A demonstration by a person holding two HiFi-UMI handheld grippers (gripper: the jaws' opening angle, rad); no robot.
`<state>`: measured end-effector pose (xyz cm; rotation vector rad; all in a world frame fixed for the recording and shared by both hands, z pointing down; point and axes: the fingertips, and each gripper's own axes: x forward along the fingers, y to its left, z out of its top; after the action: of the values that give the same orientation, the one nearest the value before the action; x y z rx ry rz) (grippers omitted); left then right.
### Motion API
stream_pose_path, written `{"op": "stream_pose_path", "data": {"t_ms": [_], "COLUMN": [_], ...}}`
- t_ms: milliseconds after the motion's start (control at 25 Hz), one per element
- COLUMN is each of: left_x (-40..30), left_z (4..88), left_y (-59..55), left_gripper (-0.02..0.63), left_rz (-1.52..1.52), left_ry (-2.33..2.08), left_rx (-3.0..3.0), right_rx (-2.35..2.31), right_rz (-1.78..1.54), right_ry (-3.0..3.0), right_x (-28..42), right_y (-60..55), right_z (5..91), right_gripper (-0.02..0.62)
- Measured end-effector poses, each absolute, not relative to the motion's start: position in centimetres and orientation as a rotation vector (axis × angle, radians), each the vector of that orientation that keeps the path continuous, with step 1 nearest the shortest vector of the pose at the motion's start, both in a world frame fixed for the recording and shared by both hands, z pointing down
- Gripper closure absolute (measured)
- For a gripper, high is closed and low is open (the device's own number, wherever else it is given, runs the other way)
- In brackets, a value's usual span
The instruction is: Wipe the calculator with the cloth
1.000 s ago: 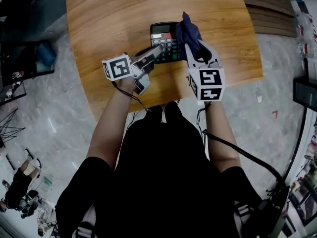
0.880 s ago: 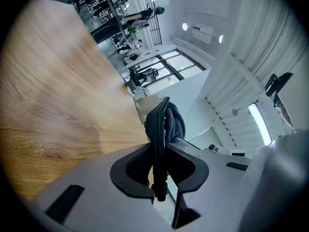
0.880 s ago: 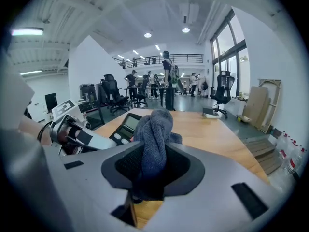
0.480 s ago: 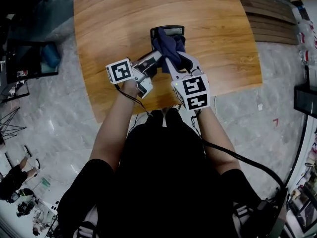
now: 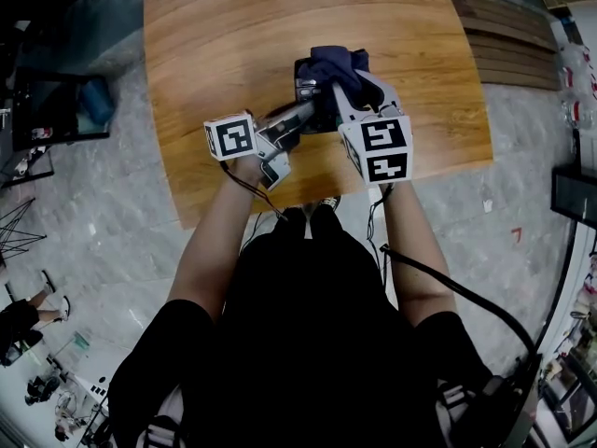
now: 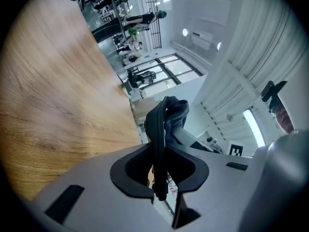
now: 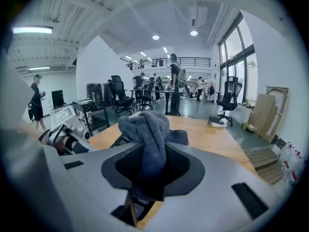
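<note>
Cloth (image 5: 336,63) over calculator (image 5: 306,90); both above table (image 5: 233,45) middle.

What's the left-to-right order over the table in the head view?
left cube → calculator → right cube. The cloth lies over the calculator, so it is left out.

calculator (image 5: 306,88) largely hidden under cloth (image 5: 336,63), too small to read

Wooden table (image 5: 233,45) on grey speckled floor (image 5: 98,241); office chairs (image 7: 229,96) (black) near tall windows (image 7: 235,52).
</note>
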<state>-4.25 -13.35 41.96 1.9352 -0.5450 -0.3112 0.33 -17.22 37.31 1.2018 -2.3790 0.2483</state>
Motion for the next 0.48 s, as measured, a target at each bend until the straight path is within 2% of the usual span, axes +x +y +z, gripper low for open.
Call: {"op": "stream_pose_path", "data": {"t_ms": [480], "left_x": [-6.6], "left_z": [43.2], "left_y": [-14.8], "left_gripper": [0.531], "left_rz": [-0.396], "left_ry": [-0.643], "left_rx": [1.817], "right_rx": [1.000], "right_rz": [0.372], "right_ry": [-2.442], "right_x": [-3.2], "right_y": [-10.6], "right_z": [39.9], "right_gripper": [0.488]}}
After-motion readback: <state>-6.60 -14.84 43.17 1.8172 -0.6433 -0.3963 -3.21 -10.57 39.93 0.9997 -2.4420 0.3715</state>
